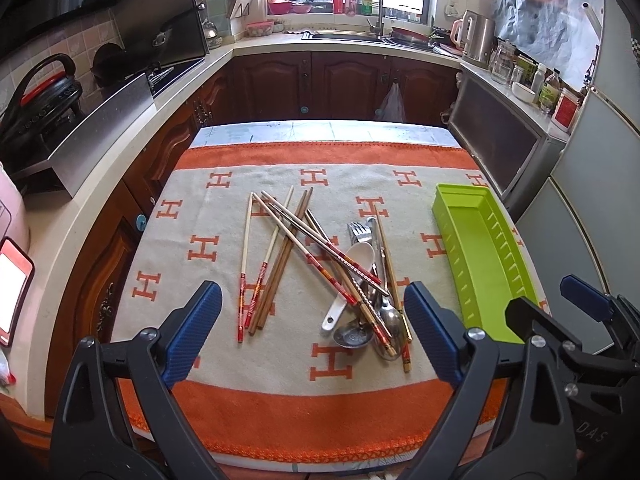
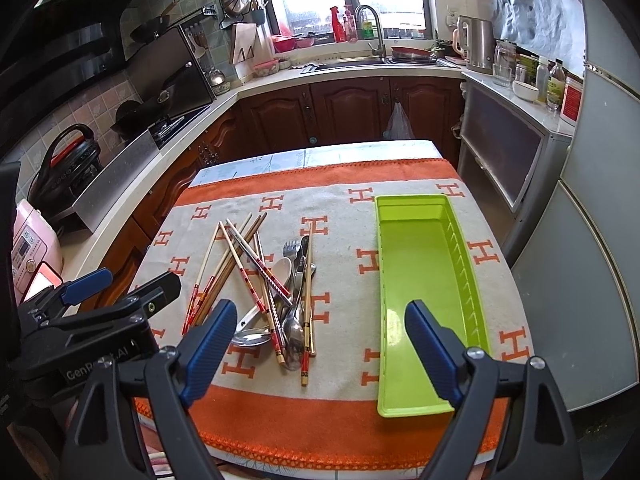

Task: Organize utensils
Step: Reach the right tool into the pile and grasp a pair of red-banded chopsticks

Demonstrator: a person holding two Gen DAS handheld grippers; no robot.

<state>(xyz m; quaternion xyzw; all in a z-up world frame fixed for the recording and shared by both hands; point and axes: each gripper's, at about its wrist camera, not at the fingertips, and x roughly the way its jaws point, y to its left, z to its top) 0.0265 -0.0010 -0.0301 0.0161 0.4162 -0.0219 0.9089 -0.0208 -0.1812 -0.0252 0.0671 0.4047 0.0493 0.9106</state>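
Hovering over the table's near edge, my left gripper [image 1: 312, 332] and right gripper [image 2: 320, 344] gape empty; beyond them, the utensils [image 1: 320, 268] lie heaped mid-cloth [image 1: 224, 360], the green tray [image 2: 420, 280] along the right edge.

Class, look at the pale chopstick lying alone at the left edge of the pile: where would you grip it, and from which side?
Grip the pale chopstick mid-shaft, coming from above with the fingers across its width. It lies flat on the towel, and its middle seems clear of the pile, so nothing else should be caught.
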